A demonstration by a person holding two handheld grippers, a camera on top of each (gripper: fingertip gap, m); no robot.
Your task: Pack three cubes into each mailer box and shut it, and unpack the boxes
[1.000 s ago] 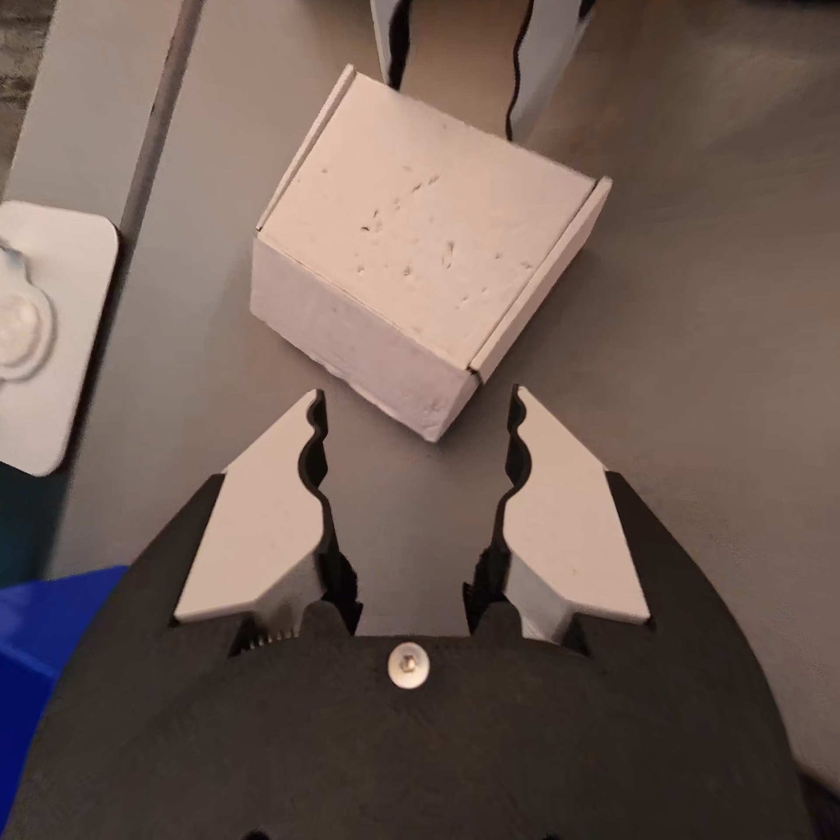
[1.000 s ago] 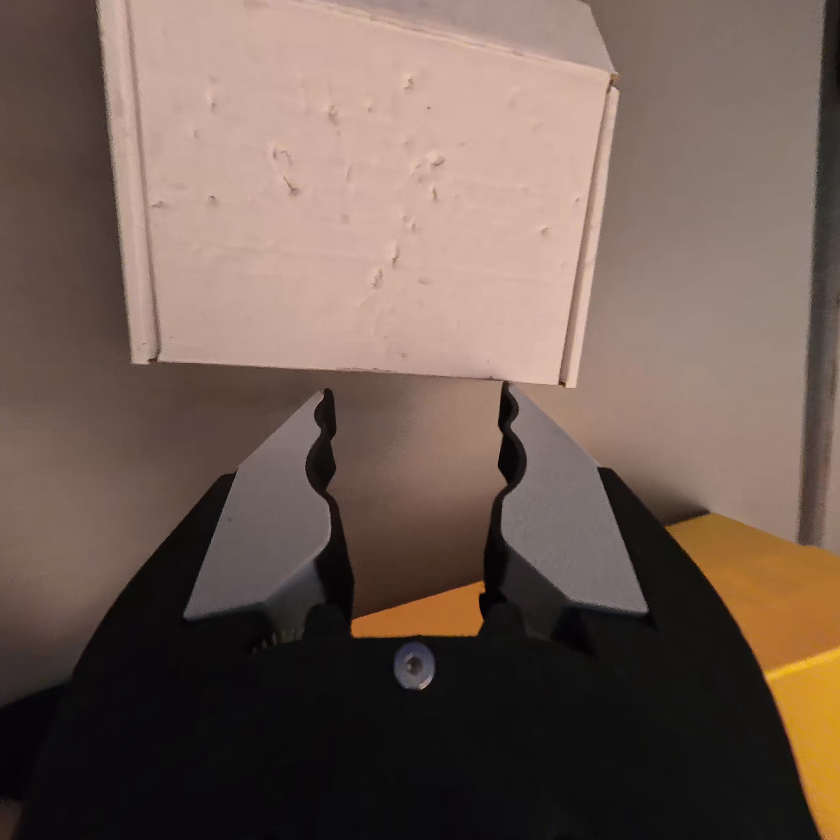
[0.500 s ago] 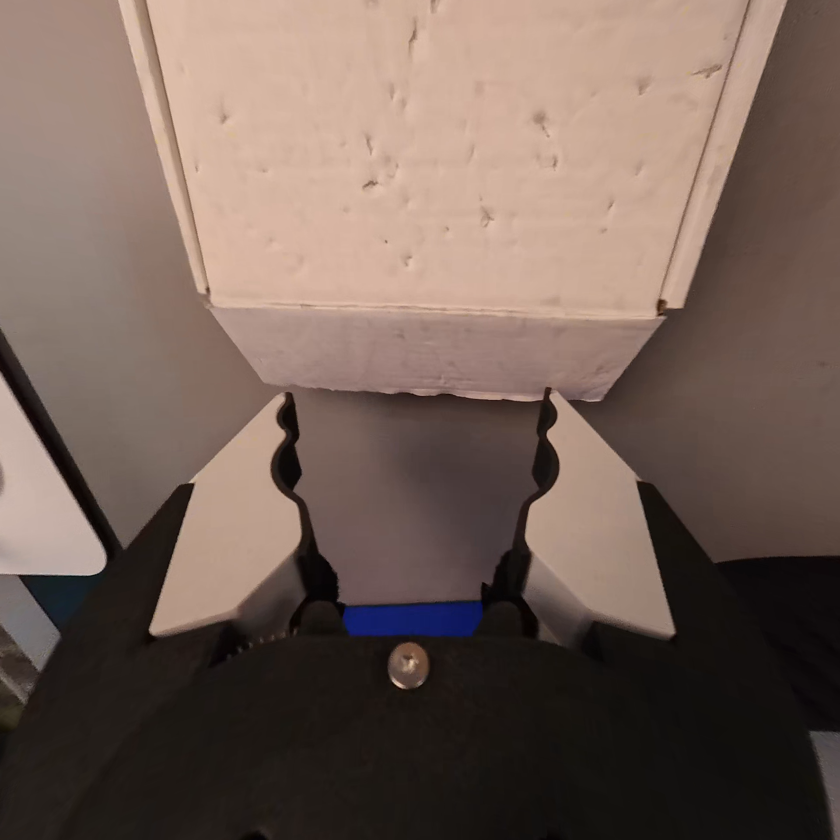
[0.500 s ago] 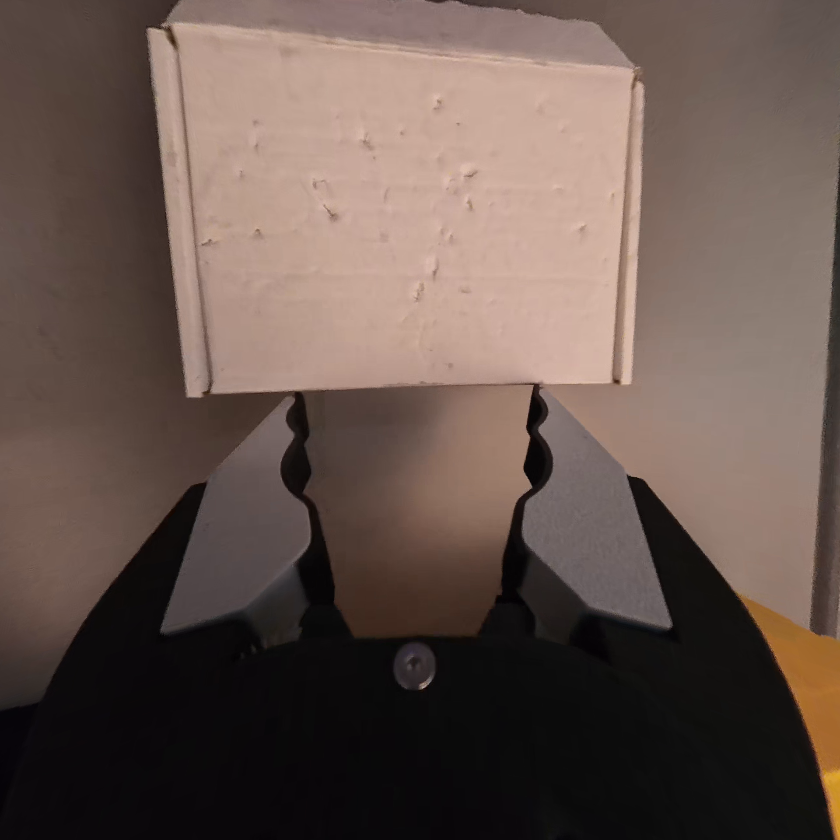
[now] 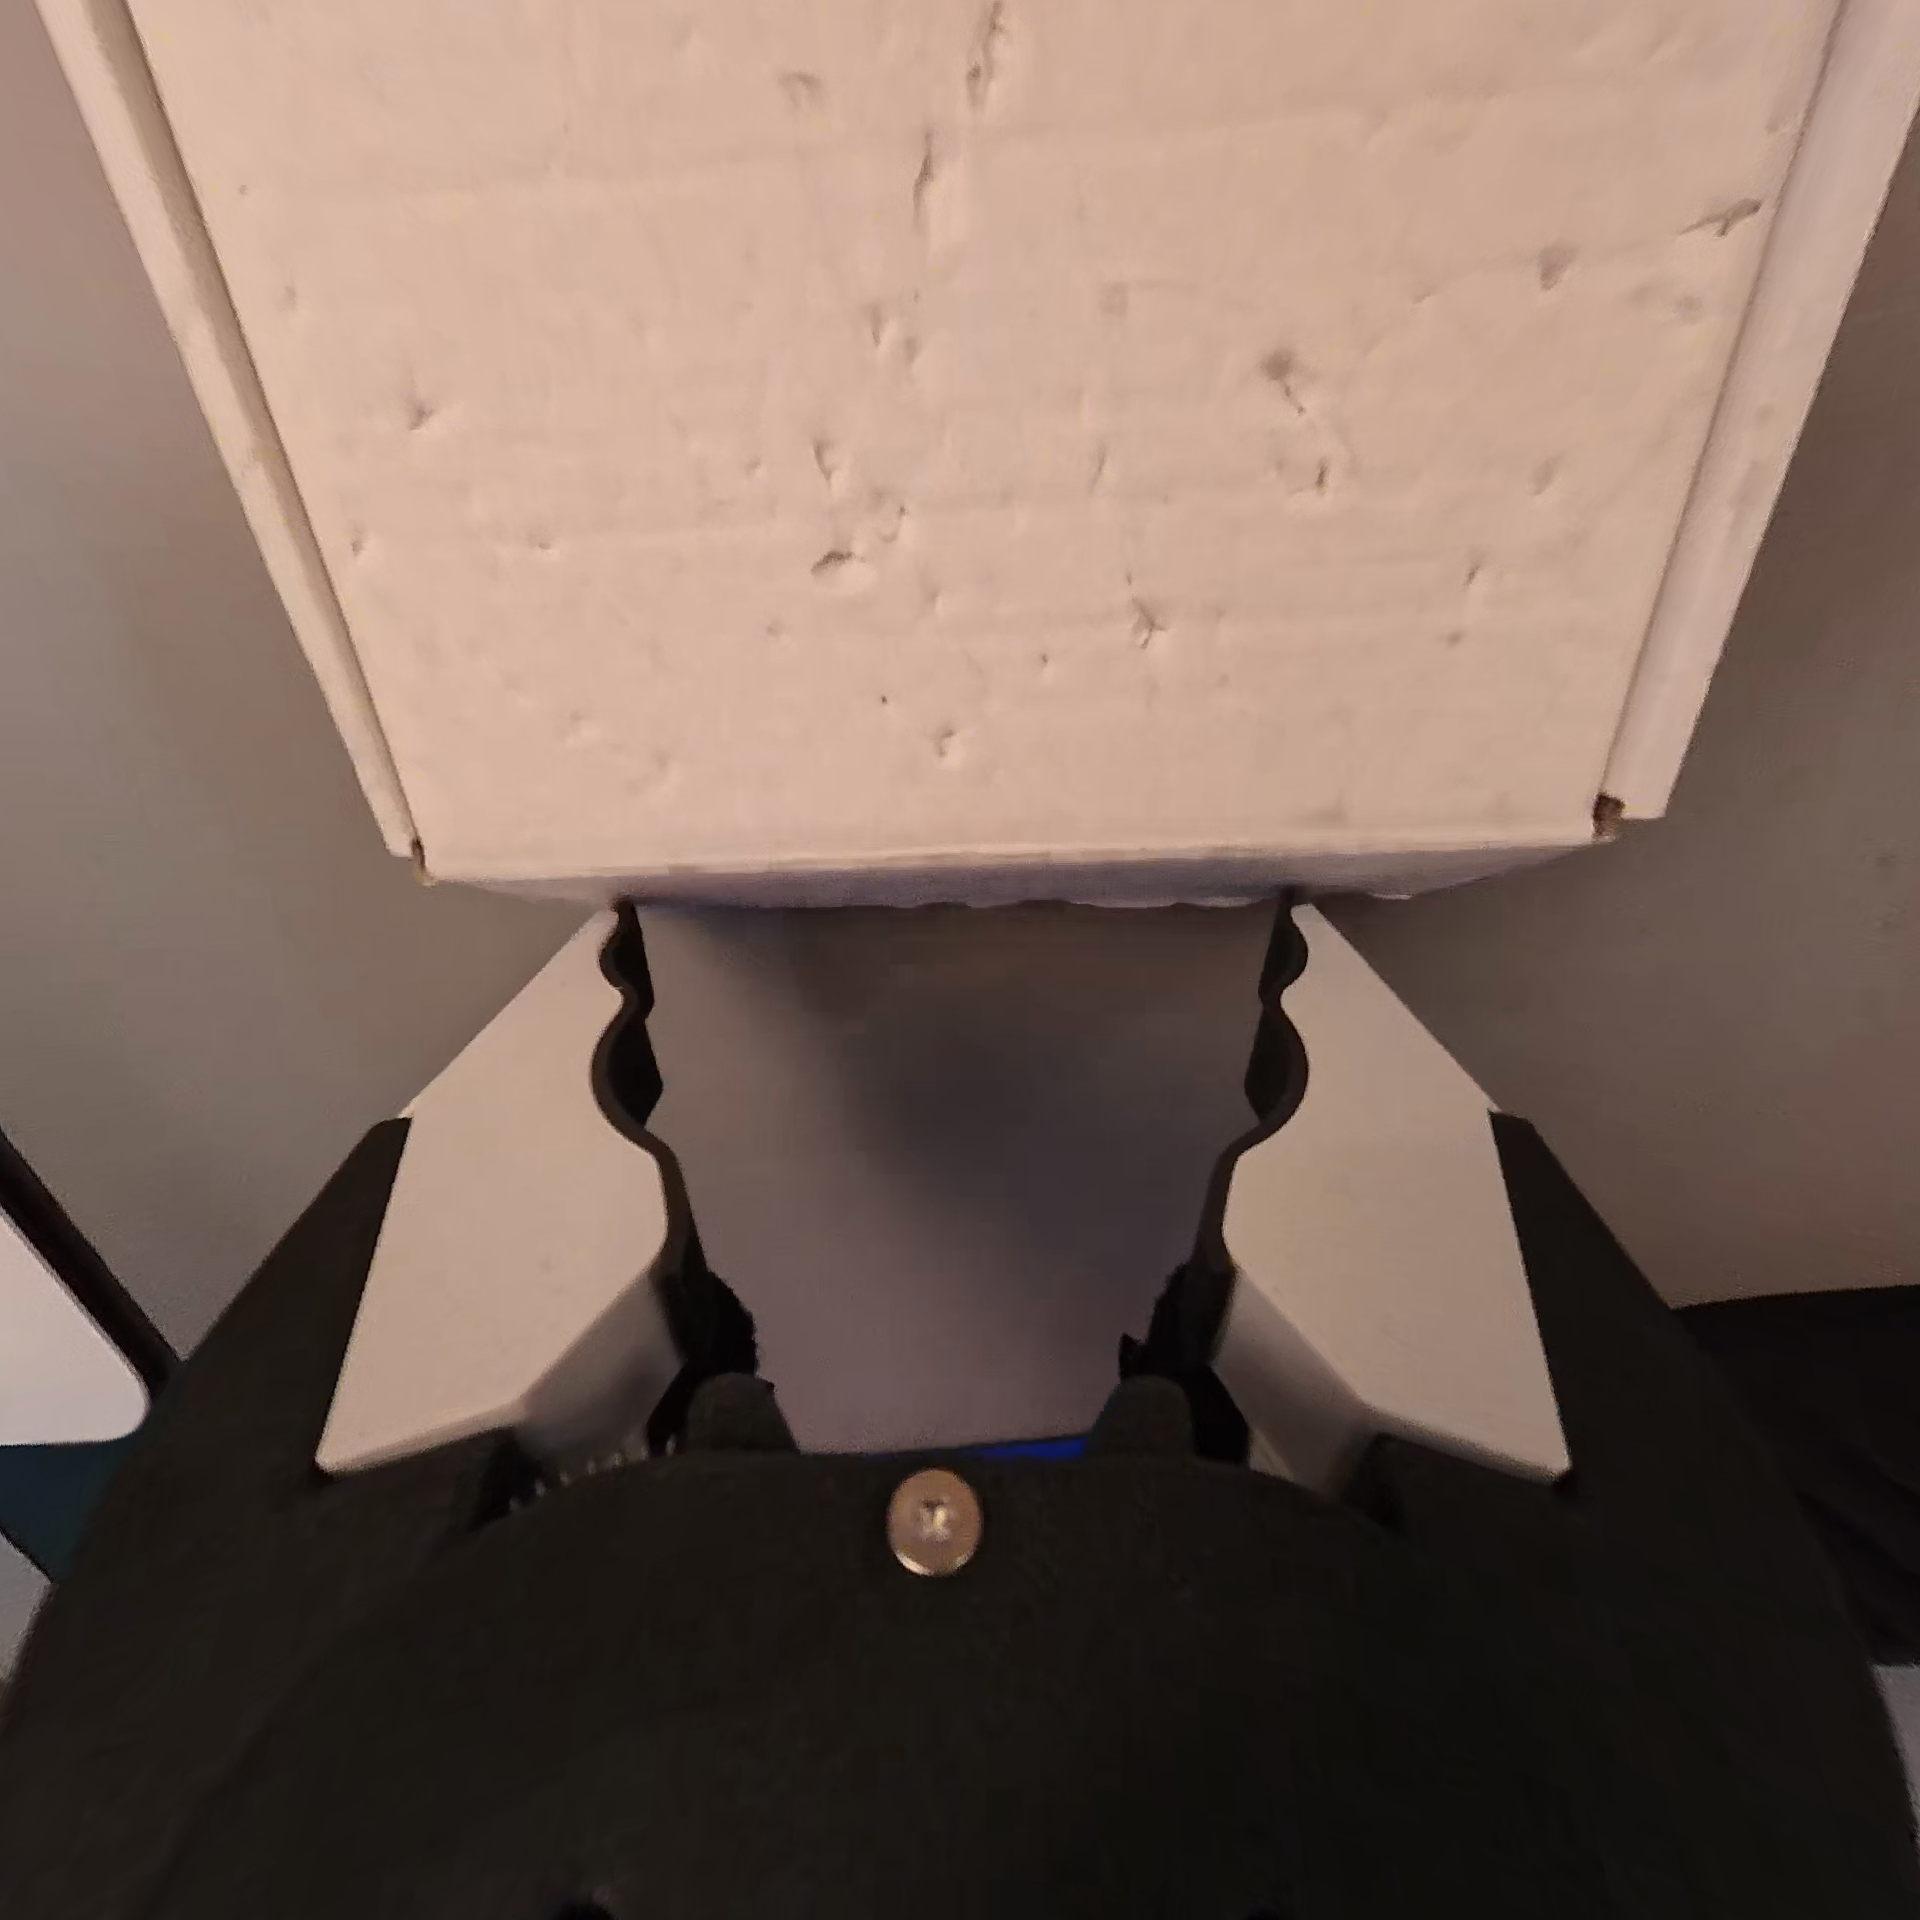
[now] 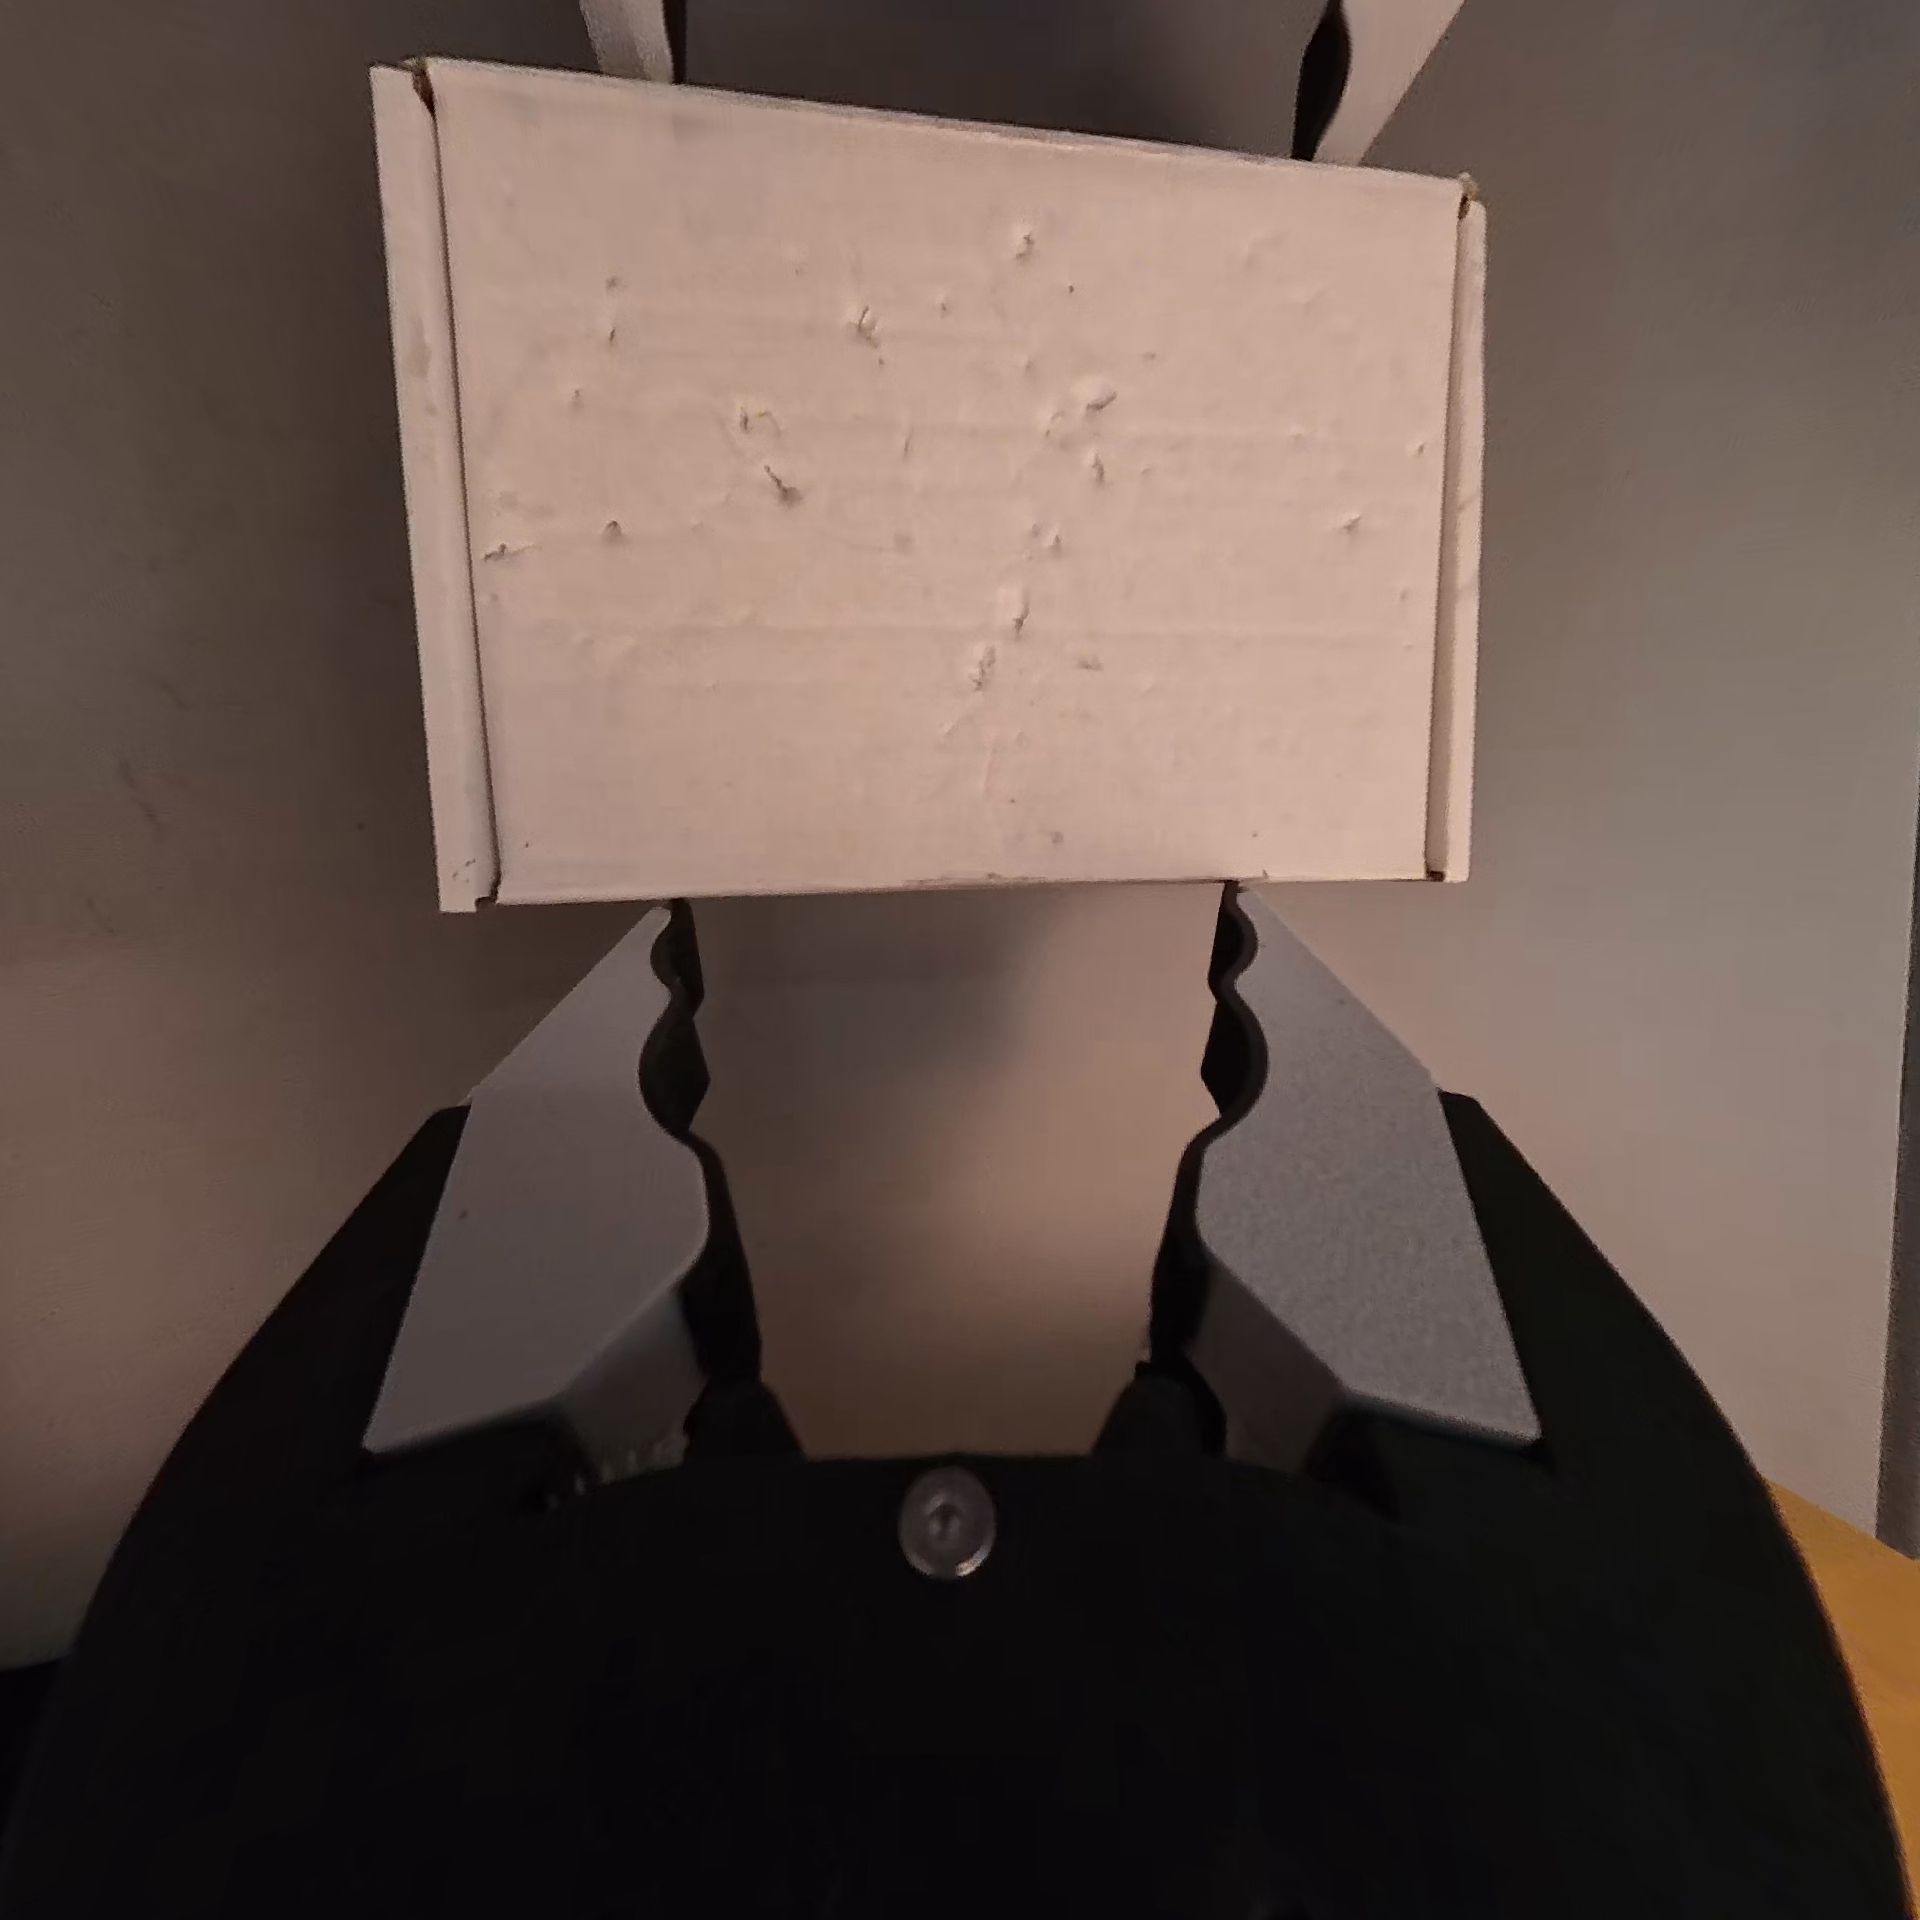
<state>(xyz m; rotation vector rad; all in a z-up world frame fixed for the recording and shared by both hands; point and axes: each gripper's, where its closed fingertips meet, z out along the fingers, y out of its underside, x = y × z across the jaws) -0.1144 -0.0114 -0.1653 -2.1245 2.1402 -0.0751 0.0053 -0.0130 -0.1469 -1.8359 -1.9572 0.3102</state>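
Left wrist view: closed white mailer box lies just beyond the released left hand-held gripper fingertips.

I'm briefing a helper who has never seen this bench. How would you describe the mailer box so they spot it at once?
Start from the grey table; the mailer box lies shut on it, between the left gripper and the right gripper, both open, facing each other at its opposite edges. It is the only white cardboard item there, with a lid pitted by small dents and narrow flaps down two sides.
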